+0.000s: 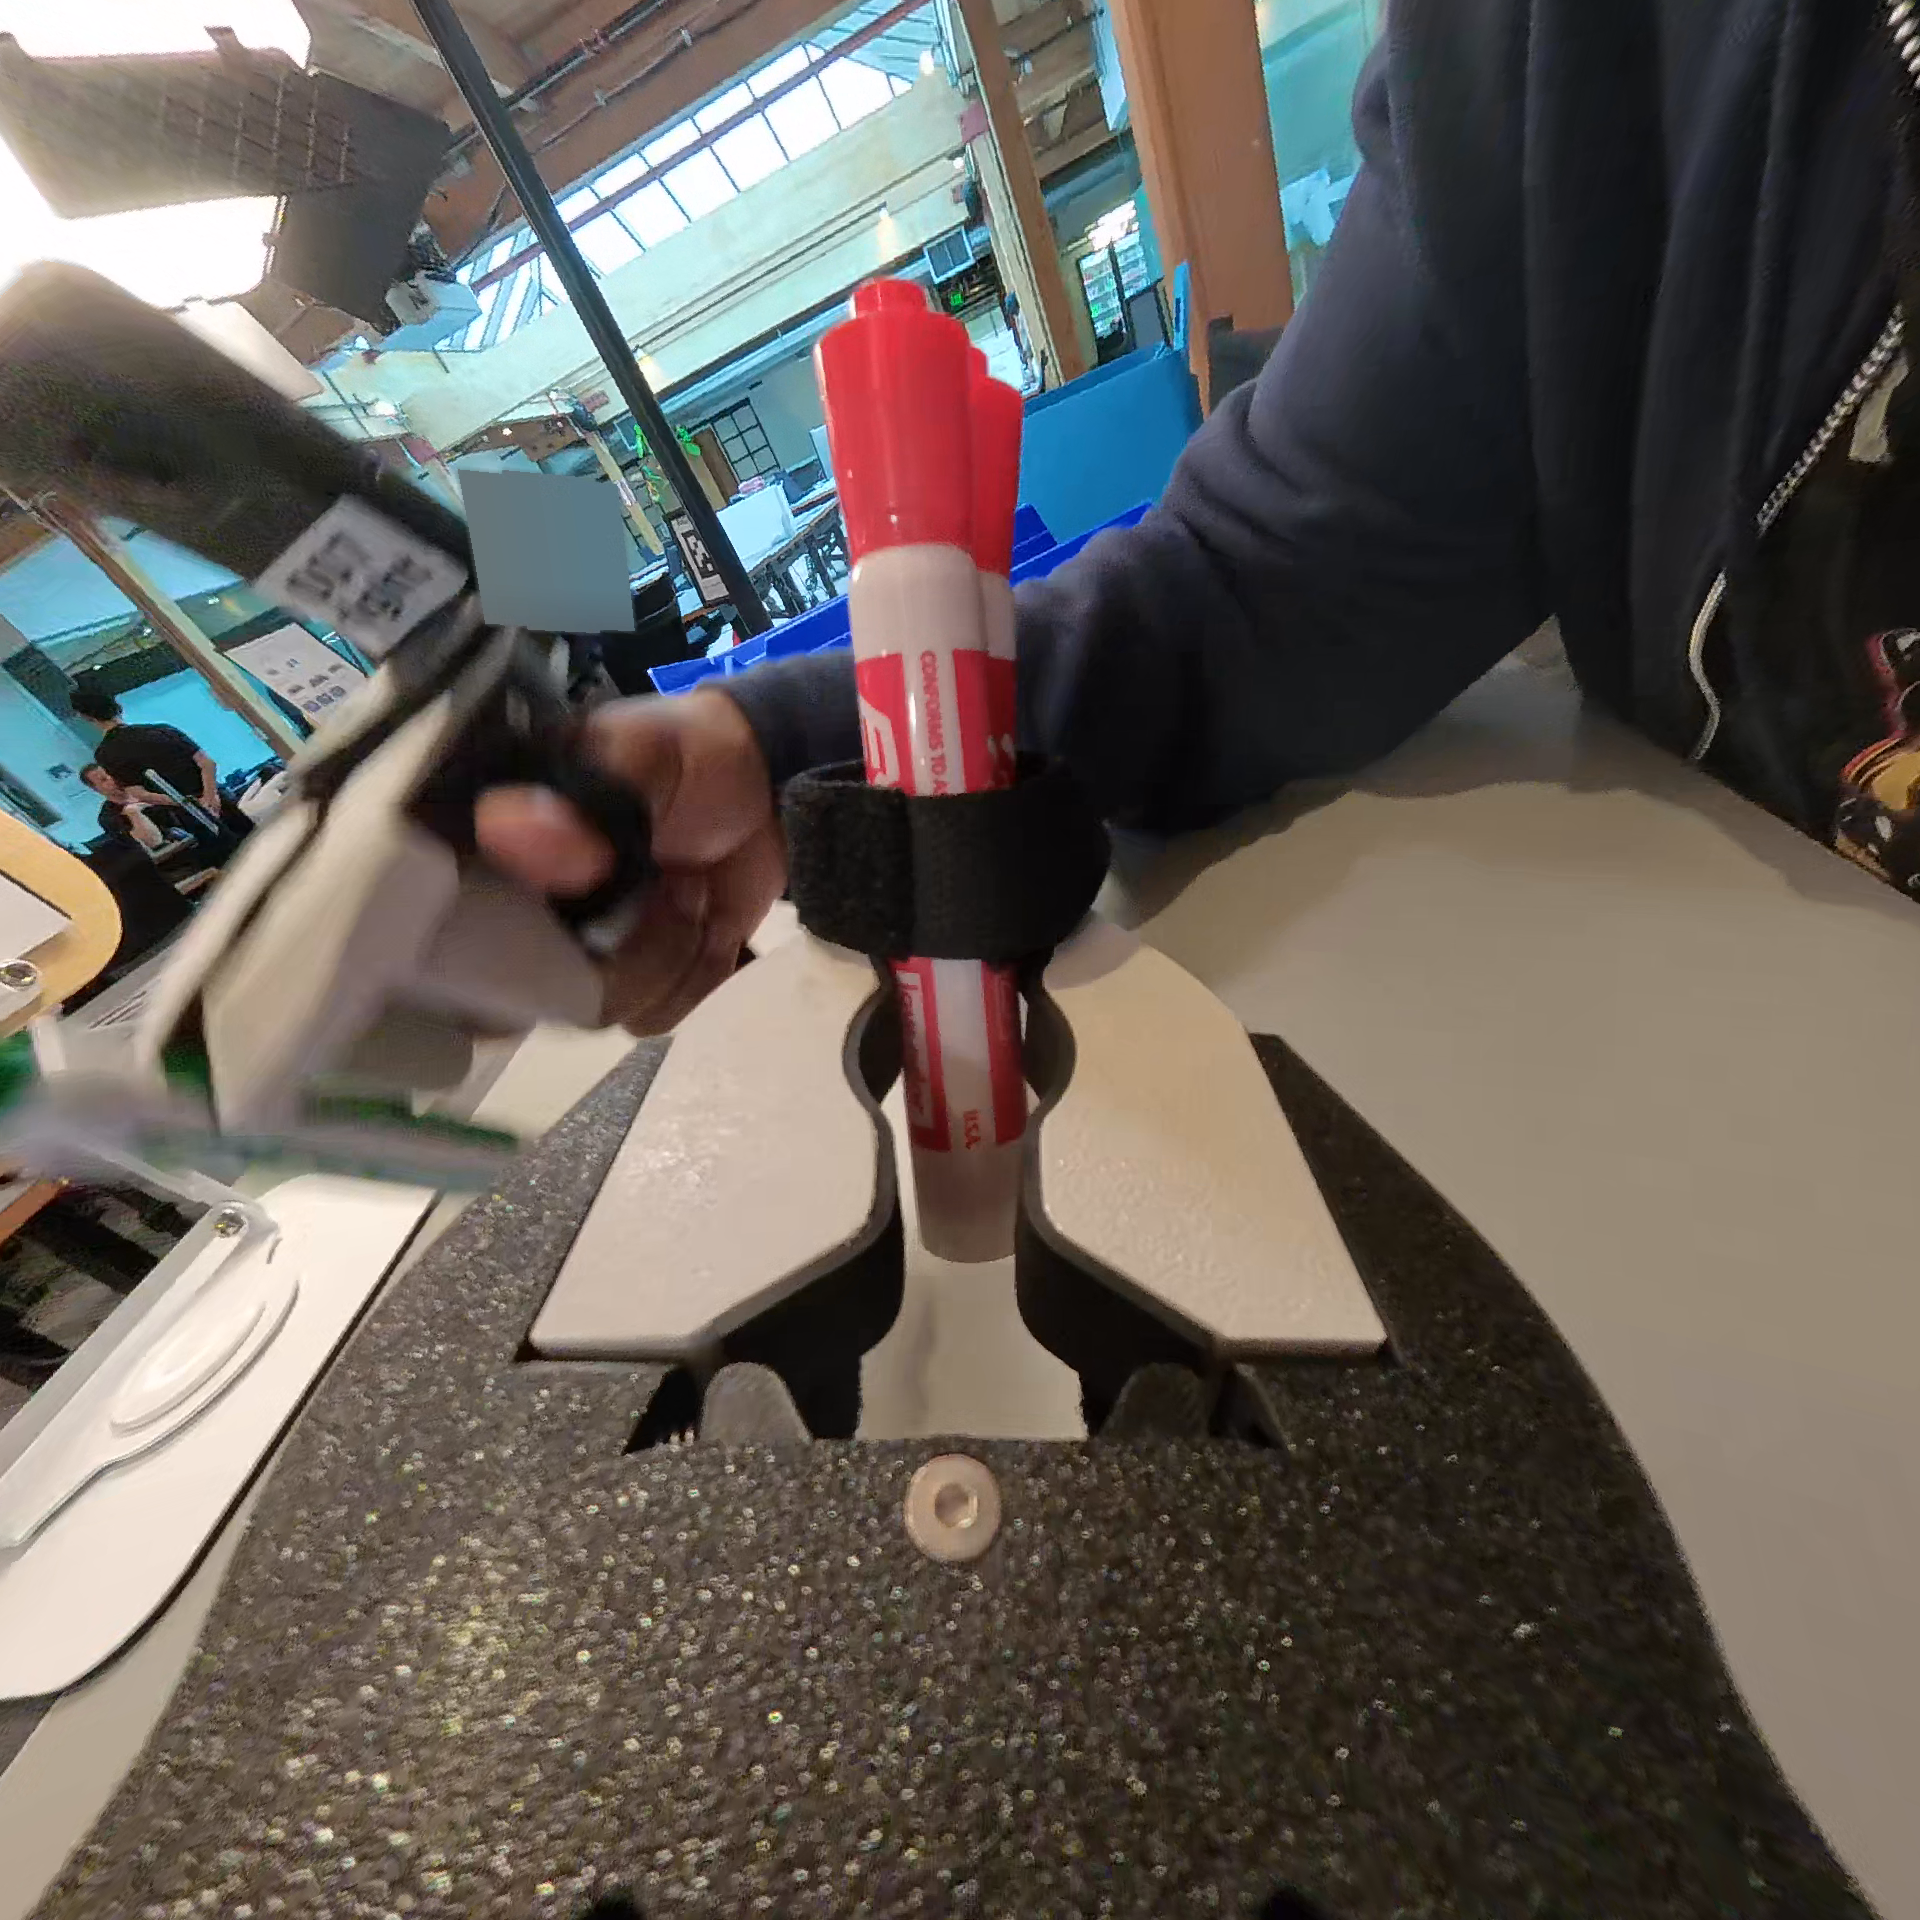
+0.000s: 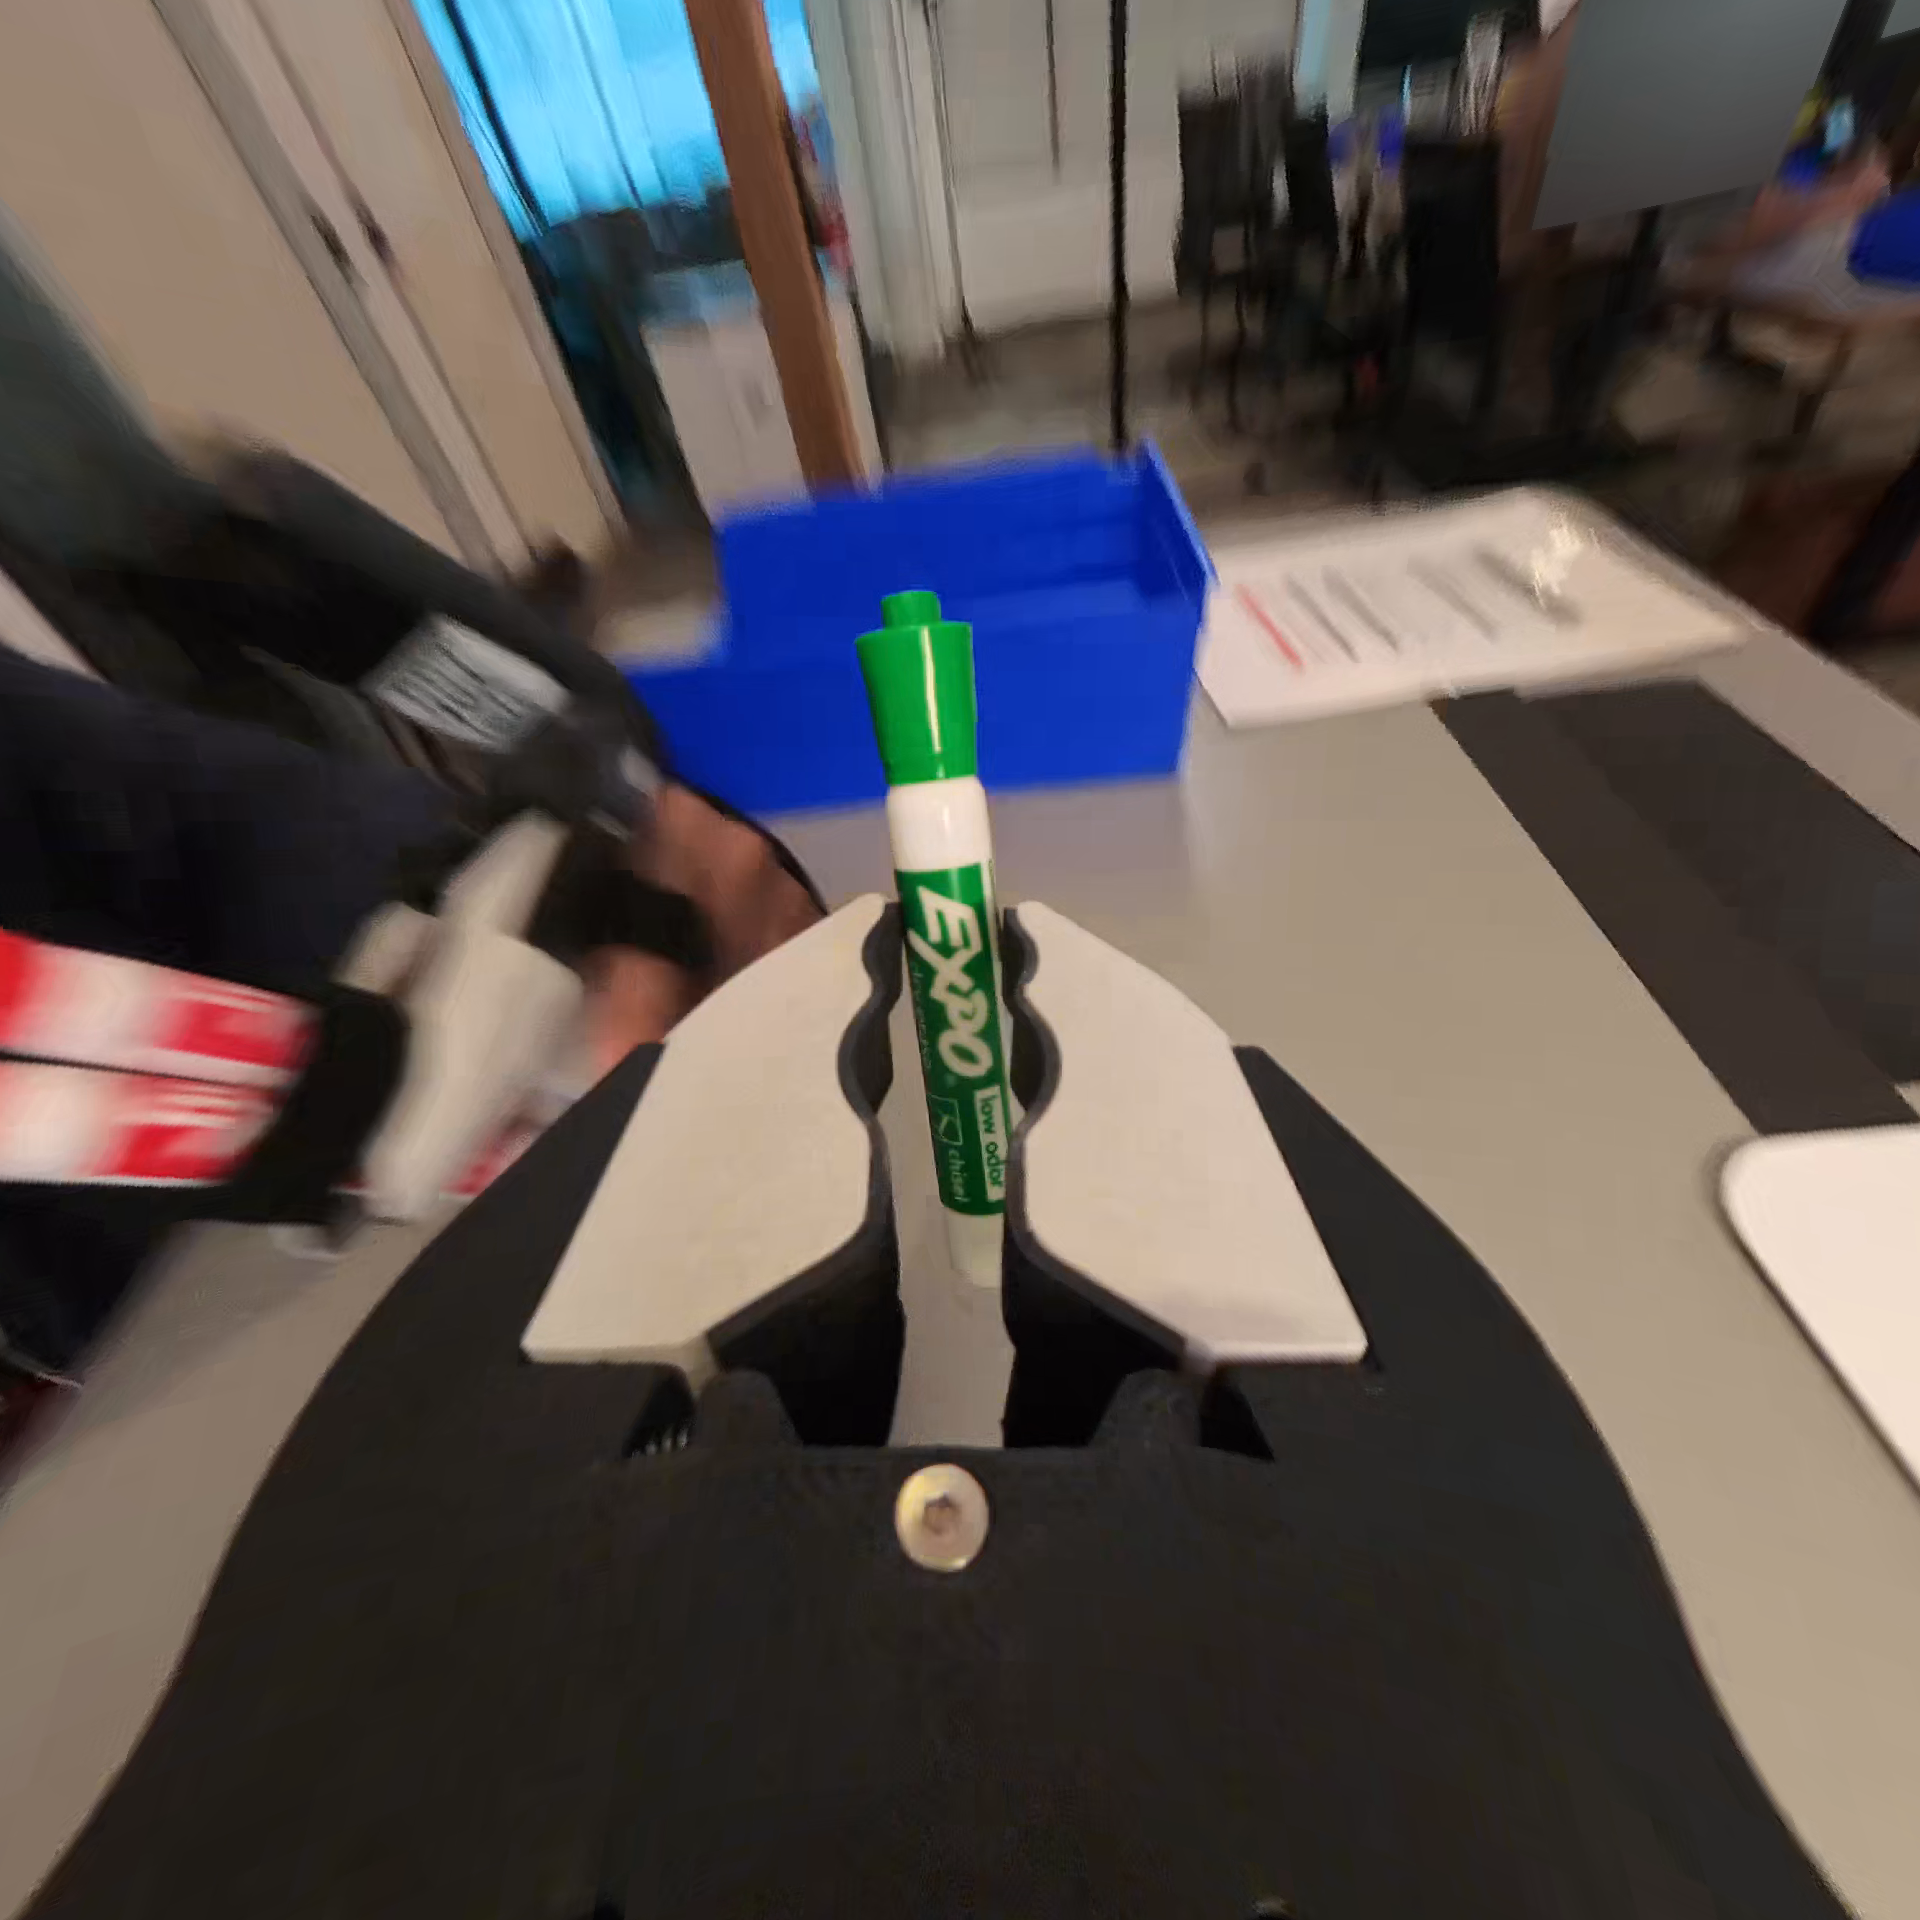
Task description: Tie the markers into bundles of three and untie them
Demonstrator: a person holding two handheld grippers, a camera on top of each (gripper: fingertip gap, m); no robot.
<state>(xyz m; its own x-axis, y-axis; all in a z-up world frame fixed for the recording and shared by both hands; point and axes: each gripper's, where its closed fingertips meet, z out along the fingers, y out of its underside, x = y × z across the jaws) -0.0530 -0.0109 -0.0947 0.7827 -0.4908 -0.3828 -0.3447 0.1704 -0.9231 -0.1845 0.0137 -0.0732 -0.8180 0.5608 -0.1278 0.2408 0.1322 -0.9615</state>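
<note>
The left hand-held gripper (image 1: 956,1049) is closed around the lower barrels of a bundle of red markers (image 1: 925,623), which stands upright between its fingers, caps up. A black hook-and-loop strap (image 1: 935,873) circles the bundle just above the fingertips. How many markers the strap holds cannot be counted; at least two caps show.

The right hand-held gripper (image 2: 948,997) is clamped on a single green marker (image 2: 935,831), also upright with its cap on top and its white base down between the fingers.

In the left wrist view the right hand-held gripper (image 1: 343,852) sits blurred just left of the bundle, with the person's hand (image 1: 675,831) on it and a dark sleeve (image 1: 1351,571) reaching across the grey counter (image 1: 1558,1039) behind the markers.

Beyond the green marker a blue bin (image 2: 997,634) stands toward the counter's far edge, with a sheet of paper (image 2: 1455,613) just to its right. A black mat (image 2: 1683,883) lies along the right side, and a white tray corner (image 2: 1839,1247) shows at the right edge.
</note>
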